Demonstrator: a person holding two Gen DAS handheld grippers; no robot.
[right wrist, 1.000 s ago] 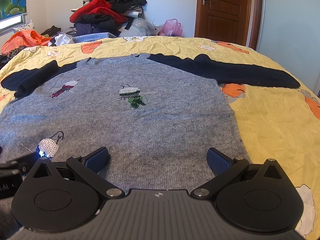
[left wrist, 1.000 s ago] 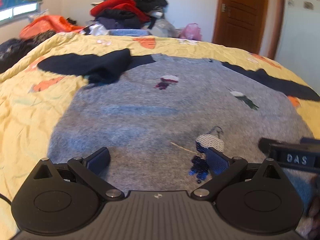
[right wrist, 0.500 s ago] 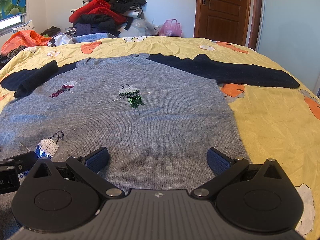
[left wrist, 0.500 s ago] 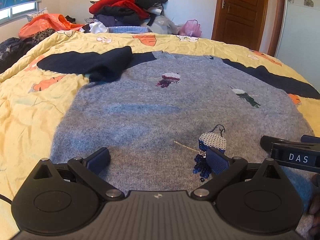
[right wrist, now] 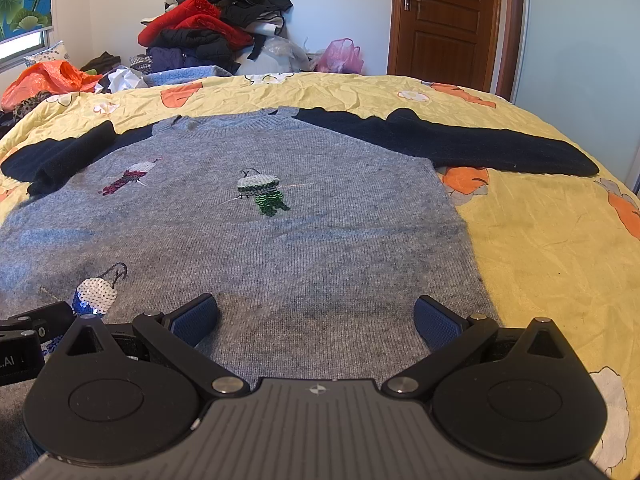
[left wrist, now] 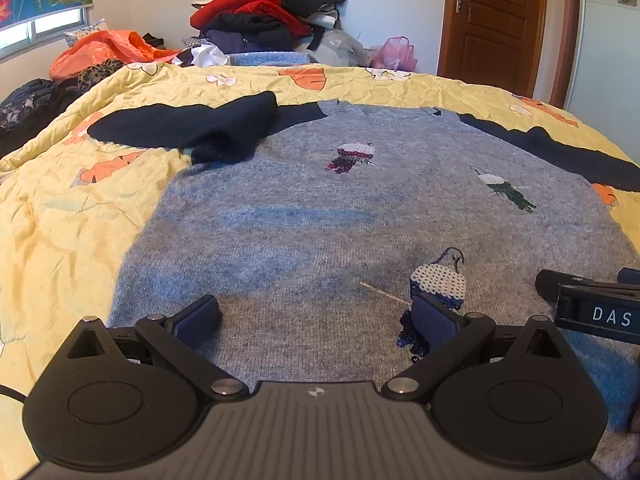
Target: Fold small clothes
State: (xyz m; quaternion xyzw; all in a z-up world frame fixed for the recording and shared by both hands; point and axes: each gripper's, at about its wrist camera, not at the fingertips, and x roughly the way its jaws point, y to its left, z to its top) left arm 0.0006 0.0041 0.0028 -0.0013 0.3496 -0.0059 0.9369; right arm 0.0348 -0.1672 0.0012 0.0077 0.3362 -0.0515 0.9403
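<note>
Left tongs: the left tongs are spread wide and hold nothing, low over the hem end of the sweater; the right-hand blue pad sits over the sequin figure nearest the hem.
Right tongs: the right tongs are likewise spread and empty, low over the hem near the sweater's right side edge.
Sweater: the grey sweater lies face up and flat on the bed, hem toward both tongs, neckline at the far end.
Key relation: the body's long axis runs straight away from the tongs, hem to collar; each tongs sits near its own hem corner, so neither is clearly nearer.
Sleeves: the dark right sleeve stretches straight out sideways; the left sleeve is doubled back on itself, its cuff end touching the shoulder area.
Nearer hand: the left tongs are closer to the bunched sleeve, the right tongs to the straight one.
Material: fine, soft knit with a ribbed collar; it will likely drape and slump when lifted.
Decoration: three sequin figures, one white and blue, one white and green, one white and maroon; the sequins look stiff and could snag.
Bedding: yellow, crinkled cover with orange and white prints.
Background: a heap of clothes beyond the bed.
</note>
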